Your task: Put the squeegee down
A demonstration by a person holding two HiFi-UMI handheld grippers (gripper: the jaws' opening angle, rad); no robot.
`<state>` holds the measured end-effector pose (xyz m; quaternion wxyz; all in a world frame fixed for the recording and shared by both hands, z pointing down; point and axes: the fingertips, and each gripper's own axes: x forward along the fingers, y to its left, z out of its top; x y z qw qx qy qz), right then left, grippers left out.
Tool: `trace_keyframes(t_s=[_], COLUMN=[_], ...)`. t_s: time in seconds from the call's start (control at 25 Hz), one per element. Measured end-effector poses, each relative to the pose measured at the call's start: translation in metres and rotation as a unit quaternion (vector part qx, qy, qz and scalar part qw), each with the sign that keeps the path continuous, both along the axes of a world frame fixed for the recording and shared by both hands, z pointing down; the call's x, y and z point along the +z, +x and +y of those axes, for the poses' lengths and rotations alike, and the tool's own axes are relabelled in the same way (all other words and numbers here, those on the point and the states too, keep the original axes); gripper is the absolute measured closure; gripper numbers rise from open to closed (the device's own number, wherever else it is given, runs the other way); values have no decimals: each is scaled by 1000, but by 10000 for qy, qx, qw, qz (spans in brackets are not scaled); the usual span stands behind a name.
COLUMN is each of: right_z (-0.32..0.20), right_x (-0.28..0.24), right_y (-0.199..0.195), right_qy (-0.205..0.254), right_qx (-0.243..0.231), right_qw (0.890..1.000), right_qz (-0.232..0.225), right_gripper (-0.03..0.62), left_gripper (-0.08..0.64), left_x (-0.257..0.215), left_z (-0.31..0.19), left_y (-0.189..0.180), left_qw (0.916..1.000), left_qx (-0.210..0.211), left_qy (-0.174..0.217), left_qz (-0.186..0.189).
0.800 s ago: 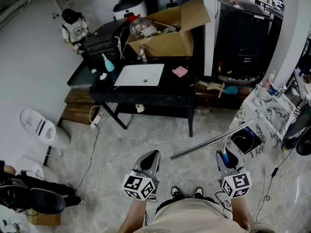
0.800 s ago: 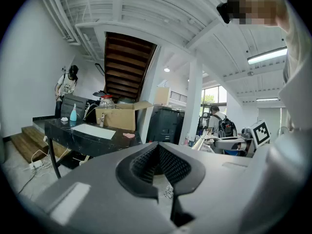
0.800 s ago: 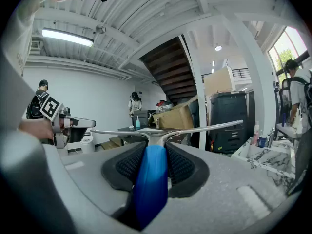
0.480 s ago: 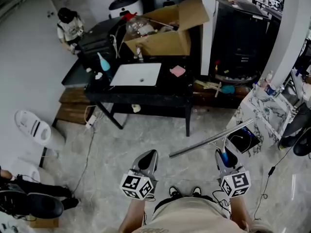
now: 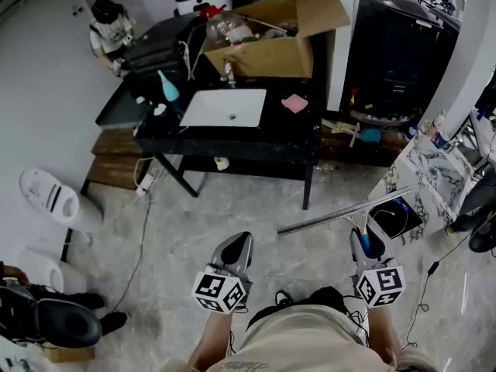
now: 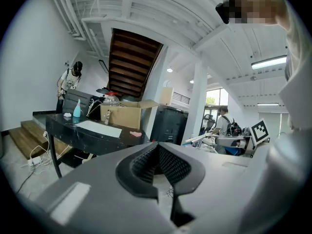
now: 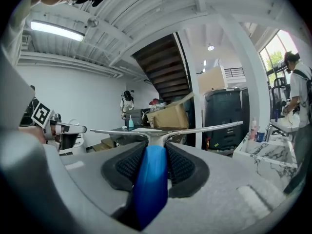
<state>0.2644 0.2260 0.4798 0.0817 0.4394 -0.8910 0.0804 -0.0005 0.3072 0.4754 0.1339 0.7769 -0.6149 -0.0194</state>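
Note:
The squeegee (image 5: 345, 211) has a long metal blade and a blue handle (image 7: 151, 179). My right gripper (image 5: 366, 246) is shut on that handle and holds the blade crosswise above the marble floor, roughly level. In the right gripper view the blade (image 7: 195, 128) spans the picture just beyond the jaws (image 7: 155, 152). My left gripper (image 5: 236, 253) hangs beside it at the left, shut with nothing between its pads (image 6: 158, 162). Both are short of the black table (image 5: 232, 142).
The black table carries a white basin (image 5: 225, 107), a pink sponge (image 5: 294, 103), a teal bottle (image 5: 169, 87) and an open cardboard box (image 5: 263, 53). A marble counter (image 5: 434, 169) stands at right. A person (image 5: 108, 25) stands at the back left. Cables trail on the floor.
The head view has shifted a little, so the table sits slightly lower and further right. Both grippers keep their places and the squeegee stays in the right one.

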Motion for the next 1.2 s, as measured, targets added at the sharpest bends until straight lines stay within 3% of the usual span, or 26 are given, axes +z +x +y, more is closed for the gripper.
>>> trace_keyframes(t_s=[0.28, 0.52, 0.76, 0.92, 1.2], right_z=[-16, -52, -127, -189, -283], right_x=[12, 21, 47, 40, 41], right_y=[-27, -60, -88, -115, -143], right_qy=[-257, -316, -527, -332, -539], right_qx=[33, -169, -175, -310, -518], right_qw=[9996, 9992, 9984, 9988, 9970], right_qz=[118, 170, 89, 168, -187], right_gripper=[463, 463, 463, 463, 463], left_gripper=[543, 543, 543, 543, 543], left_x=[26, 33, 27, 14, -4], left_z=[2, -32, -99, -162, -262], left_y=[-38, -69, -90, -110, -101], left_qw=[9993, 9984, 9985, 9984, 9994], left_qx=[-154, -436, -324, -301, -105], left_qy=[-292, -303, -443, -424, -242], left_qz=[181, 207, -13, -208, -245])
